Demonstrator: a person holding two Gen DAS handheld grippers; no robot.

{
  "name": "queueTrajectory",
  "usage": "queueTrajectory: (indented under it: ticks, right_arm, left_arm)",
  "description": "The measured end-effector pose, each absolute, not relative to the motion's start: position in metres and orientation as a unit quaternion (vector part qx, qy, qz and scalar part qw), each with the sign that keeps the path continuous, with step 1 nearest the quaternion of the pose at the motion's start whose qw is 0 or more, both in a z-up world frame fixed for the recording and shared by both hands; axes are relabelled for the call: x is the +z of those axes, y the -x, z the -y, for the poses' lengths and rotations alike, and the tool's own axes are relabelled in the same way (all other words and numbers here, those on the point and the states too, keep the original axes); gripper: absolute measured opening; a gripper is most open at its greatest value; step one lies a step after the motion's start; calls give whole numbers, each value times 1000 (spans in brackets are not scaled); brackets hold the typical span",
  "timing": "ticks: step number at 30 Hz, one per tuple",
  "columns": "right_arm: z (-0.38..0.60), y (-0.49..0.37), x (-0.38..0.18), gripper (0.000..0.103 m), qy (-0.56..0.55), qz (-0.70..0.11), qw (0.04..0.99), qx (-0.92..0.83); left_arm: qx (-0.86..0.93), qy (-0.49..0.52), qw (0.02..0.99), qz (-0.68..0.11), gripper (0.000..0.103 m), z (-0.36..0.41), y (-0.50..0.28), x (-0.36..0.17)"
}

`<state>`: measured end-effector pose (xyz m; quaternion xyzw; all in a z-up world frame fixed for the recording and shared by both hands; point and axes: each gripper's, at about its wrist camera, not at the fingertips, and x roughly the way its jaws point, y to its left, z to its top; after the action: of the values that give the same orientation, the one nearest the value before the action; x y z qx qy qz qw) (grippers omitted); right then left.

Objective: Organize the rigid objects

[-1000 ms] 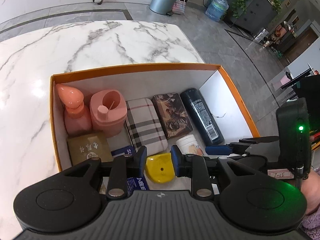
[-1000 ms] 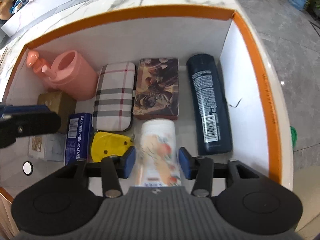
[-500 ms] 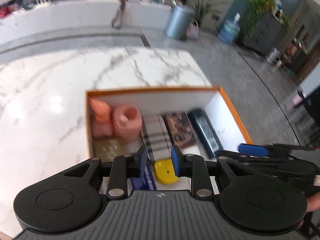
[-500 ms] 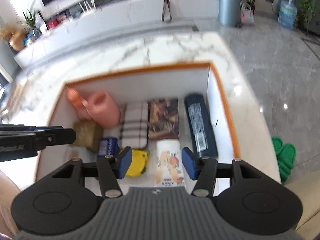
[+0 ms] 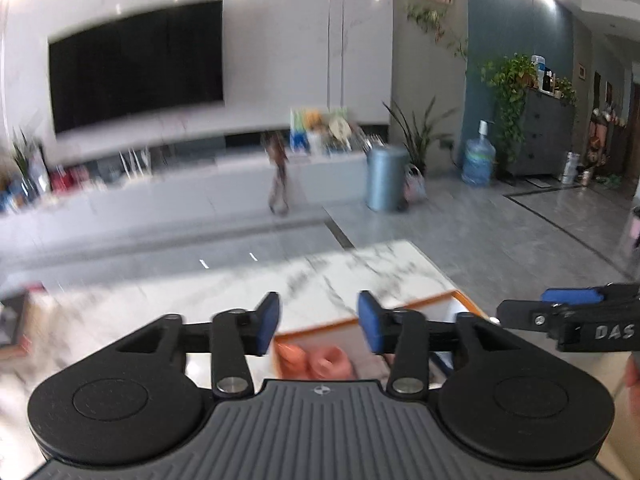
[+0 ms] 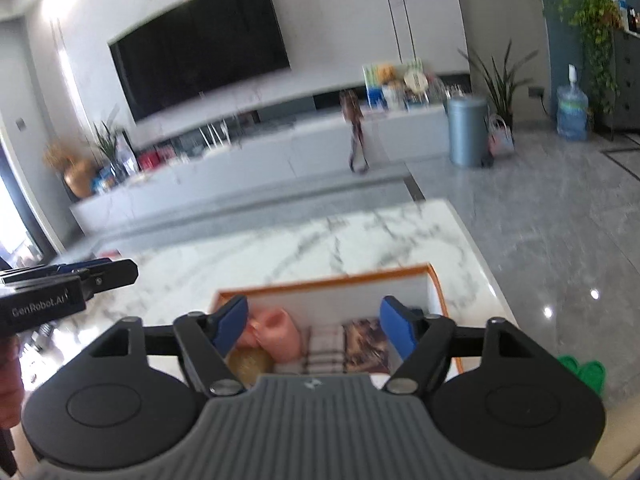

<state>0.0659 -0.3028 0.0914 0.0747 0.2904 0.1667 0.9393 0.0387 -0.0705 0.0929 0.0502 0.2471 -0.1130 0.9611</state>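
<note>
Left wrist camera showed the left gripper raised above the marble table, its blue-padded jaws standing apart with nothing between them. Below the gap, at the near edge of the table, lay the far left corner of the orange-rimmed box, and inside that corner sat the pink bottle with the pink container just beside it on the right. Both were blurred. At the right edge of that view the right gripper reached in from the side, seen edge-on.

Right wrist camera showed the left gripper at the left edge, held over the left part of the table. In the middle, the right gripper hung above the box with its jaws spread wide and empty. The box stood against the right edge of the table, its white walls topped by the orange rim. Along the box's far wall, from left to right, lay the pink container, the plaid case, the dark printed box touching the case, and a sliver of a dark bottle behind the right finger. Nearer the camera, in front of the pink container, a gold-brown box showed between the fingers. On the floor to the right of the table lay green slippers.

Far beyond the table stood a wall television, a grey bin and a water jug.
</note>
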Motion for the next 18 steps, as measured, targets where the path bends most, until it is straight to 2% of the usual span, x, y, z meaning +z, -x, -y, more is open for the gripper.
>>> queueTrajectory:
  ticks: [2,4,5,7,11,18]
  right_arm:
    - [300,-54,95,85,-86,-271,943,173]
    - [298,-41,97,91,-96,-256,946,175]
    - [296,-35,96,97,-99,-251,947,175]
    - [291,-25,96,98,-100,-241,949,177]
    - [278,-8,91,101,-75,-231,954,174]
    - [258,4,79,101,-34,-244,958,150]
  left_arm:
    - [-96,-52,967,-231,72,69,-27,98]
    - [-91,-47,972,-212,89,67,-16,101]
    - [-87,-46,975,-201,92,66,-11,101]
    - [-72,-62,981,-170,103,67,1,100]
    - [-53,-54,988,-137,103,64,17,93]
    - [-56,-12,973,-223,103,49,4,72]
